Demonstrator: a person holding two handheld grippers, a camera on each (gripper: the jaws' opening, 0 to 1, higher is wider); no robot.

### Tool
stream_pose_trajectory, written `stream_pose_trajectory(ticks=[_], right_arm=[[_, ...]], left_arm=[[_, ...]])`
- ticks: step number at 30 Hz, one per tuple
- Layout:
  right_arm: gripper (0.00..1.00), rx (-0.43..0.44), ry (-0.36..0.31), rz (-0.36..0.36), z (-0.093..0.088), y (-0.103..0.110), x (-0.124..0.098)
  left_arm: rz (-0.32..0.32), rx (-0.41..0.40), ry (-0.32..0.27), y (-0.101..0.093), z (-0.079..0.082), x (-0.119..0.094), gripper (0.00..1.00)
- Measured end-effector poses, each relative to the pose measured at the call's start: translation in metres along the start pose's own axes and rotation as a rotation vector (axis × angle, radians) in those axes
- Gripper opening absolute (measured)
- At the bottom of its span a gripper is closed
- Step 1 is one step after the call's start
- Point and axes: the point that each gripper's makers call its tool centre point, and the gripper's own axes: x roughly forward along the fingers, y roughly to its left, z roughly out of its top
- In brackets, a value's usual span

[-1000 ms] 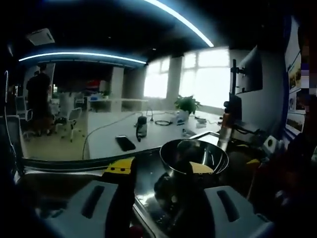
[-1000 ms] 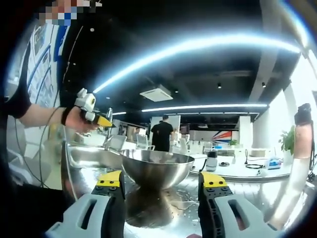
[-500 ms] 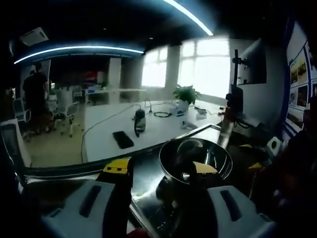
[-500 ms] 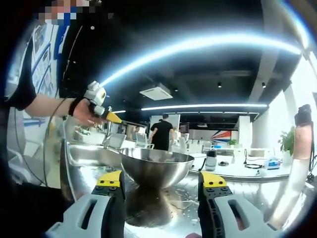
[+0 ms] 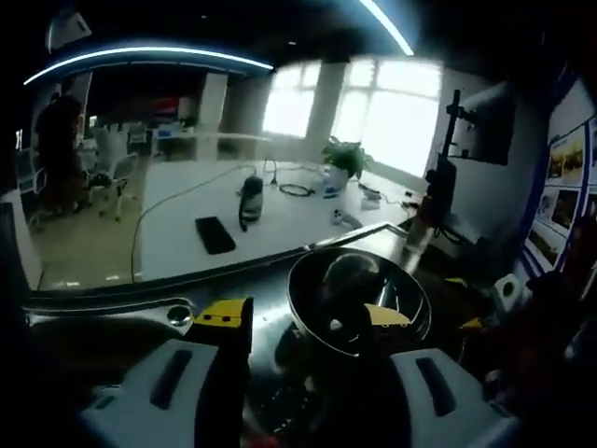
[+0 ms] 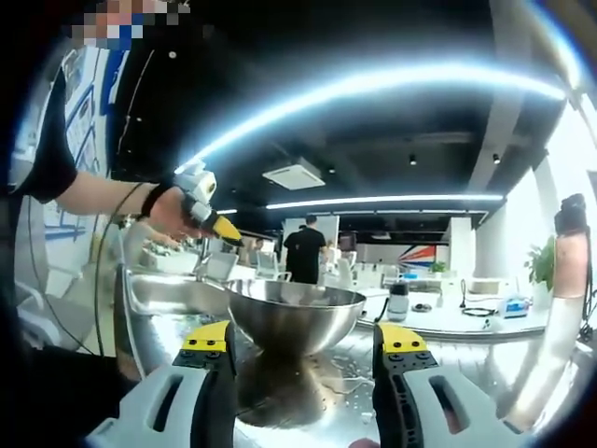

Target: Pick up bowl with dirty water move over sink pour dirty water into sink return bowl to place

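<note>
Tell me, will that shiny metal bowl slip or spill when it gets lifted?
The metal bowl looks smooth and polished, so it may slide between the jaws. It stands on a narrow base on the wet steel counter, so it could tip. Any water inside would probably slosh.

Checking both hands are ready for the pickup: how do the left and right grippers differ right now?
The left gripper is raised above the round steel bowl, in a hand, while the right gripper sits level with the bowl, jaws either side, not touching. Both have yellow-tipped grey jaws, open.
</note>
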Motion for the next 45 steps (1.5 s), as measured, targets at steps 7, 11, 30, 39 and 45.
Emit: stream_pose_trajectory(ticks=[7,11,30,39,45], right_arm=[[0.52,0.003,-0.01,-0.005,0.002,-0.001,0.0],[0.52,-0.003,-0.003,0.0,0.001,0.0,0.0],[0.52,-0.013,-0.02,0.009,0.003,0.002,-0.001],[0.52,-0.013,-0.022,0.017,0.004,0.003,-0.001],[0.52,-0.019,-0.022,0.019,0.004,0.003,-0.001]], left_arm=[[-0.009,0.056,0.112,-0.005,-0.016,0.009,0.35],[-0.017,0.029,0.154,-0.005,-0.02,0.017,0.36],[-0.002,-0.049,0.323,-0.01,-0.042,0.035,0.31],[0.01,-0.086,0.396,-0.008,-0.051,0.05,0.29],[0.031,-0.091,0.469,-0.004,-0.055,0.057,0.24]])
